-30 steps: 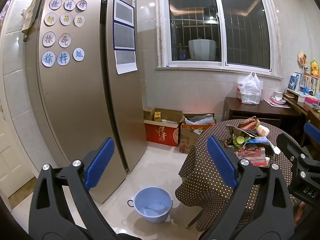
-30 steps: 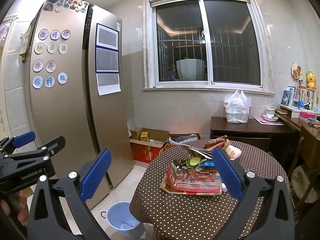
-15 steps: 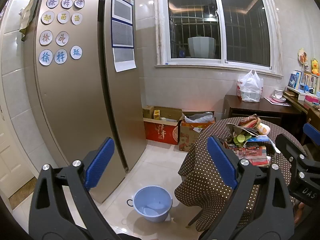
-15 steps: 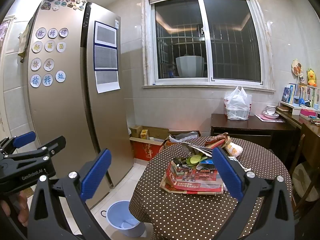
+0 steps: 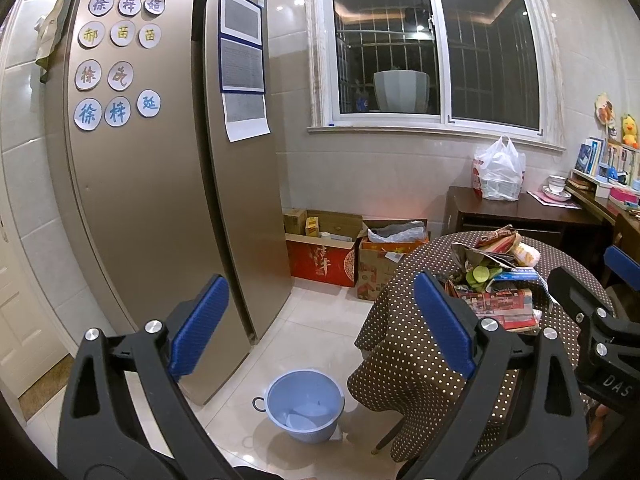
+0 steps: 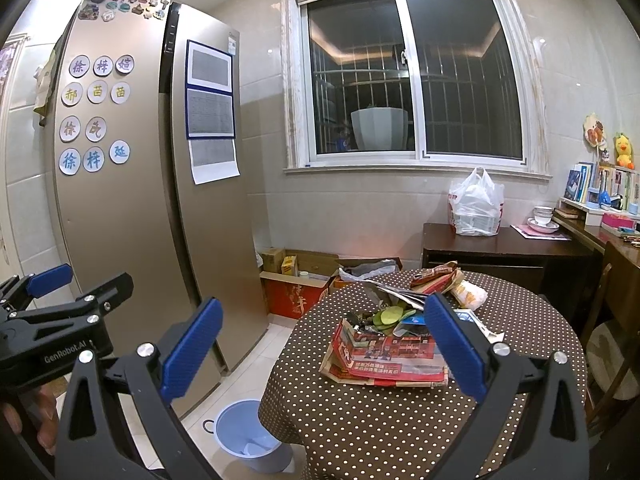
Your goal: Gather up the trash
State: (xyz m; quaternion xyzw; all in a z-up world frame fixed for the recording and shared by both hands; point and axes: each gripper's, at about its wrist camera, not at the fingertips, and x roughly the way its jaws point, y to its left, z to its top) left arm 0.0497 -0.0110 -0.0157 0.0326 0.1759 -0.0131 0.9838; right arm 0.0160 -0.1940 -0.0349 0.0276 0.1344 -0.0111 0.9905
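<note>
Since the earlier frames, both of my views have drifted slightly closer to the table; nothing on it has shifted. From left to right: my left gripper point(image 5: 320, 320) stands with its blue-padded jaws spread wide, empty, held above the floor. Behind it rises the tall bronze two-door refrigerator point(image 5: 160, 200), carrying round paper discs with characters. On the pale tiled floor, just beside the table edge, sits the light blue round plastic bin point(image 5: 306, 402); its contents are hard to make out, and in the right view point(image 6: 246, 436) its rim is partly hidden by the tablecloth. Cardboard boxes point(image 5: 326, 252) line the wall under the window. My right gripper point(image 6: 324, 344) is likewise spread wide and empty, in front of the round table with brown white-dotted cloth point(image 6: 400, 412). The trash pile of red printed paper, green peels and crumpled wrappers point(image 6: 396, 344) lies on the table centre; the right jaw covers its right edge. A dark wooden sideboard point(image 6: 500, 248) holds a white plastic bag point(image 6: 476, 204).
</note>
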